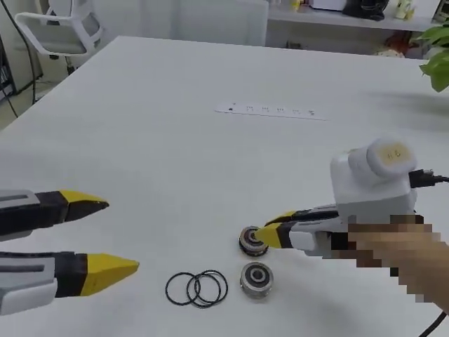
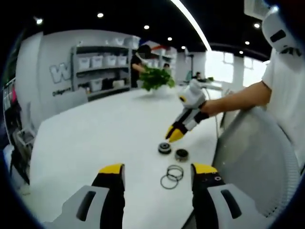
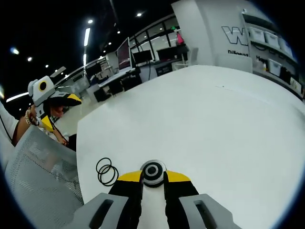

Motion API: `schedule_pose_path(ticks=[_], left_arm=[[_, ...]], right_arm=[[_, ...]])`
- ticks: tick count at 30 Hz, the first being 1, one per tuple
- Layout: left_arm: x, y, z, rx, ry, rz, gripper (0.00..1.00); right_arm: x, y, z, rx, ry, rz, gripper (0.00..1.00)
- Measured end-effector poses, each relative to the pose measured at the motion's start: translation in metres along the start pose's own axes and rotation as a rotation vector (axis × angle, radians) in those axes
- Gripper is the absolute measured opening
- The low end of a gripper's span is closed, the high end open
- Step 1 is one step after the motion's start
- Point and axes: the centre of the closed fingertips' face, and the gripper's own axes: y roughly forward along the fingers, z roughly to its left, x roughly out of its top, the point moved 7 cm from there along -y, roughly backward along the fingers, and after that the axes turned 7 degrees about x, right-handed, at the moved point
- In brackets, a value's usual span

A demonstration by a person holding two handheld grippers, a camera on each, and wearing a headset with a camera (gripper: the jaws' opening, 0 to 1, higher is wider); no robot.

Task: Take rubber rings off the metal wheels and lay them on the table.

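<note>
Two metal wheels lie near the table's front edge. My right gripper (image 1: 269,235) is shut on the farther wheel (image 1: 249,239), which sits between its yellow tips in the right gripper view (image 3: 153,171). The nearer wheel (image 1: 257,277) stands free beside it. Three black rubber rings (image 1: 197,288) lie overlapping on the table left of that wheel, also in the rings (image 3: 106,171) and rings (image 2: 171,175). My left gripper (image 1: 105,237) hovers open at the left, well apart from them, jaws wide with nothing between (image 2: 158,171).
The white table (image 1: 210,161) is broad, with a recessed socket strip (image 1: 270,110) near its middle. A white office chair (image 1: 59,31) stands at the far left corner and a green plant (image 1: 438,60) at the far right. A mesh chair back (image 2: 252,157) stands close to the table's near edge.
</note>
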Motion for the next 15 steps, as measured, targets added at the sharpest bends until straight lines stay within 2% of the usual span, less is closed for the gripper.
schedule_pose_path(ticks=[5,10,15], left_arm=[[0.015,0.005,0.005,-0.012,0.049,-0.005,0.57],[0.031,0.012,0.010,-0.023,0.085,-0.022,0.57],[0.042,0.027,0.013,-0.048,0.134,-0.018,0.57]], right_arm=[[-0.004,0.000,-0.001,0.002,0.008,0.012,0.15],[-0.009,0.002,0.000,0.018,-0.013,0.054,0.16],[-0.016,0.004,0.000,0.022,-0.025,0.088,0.18]])
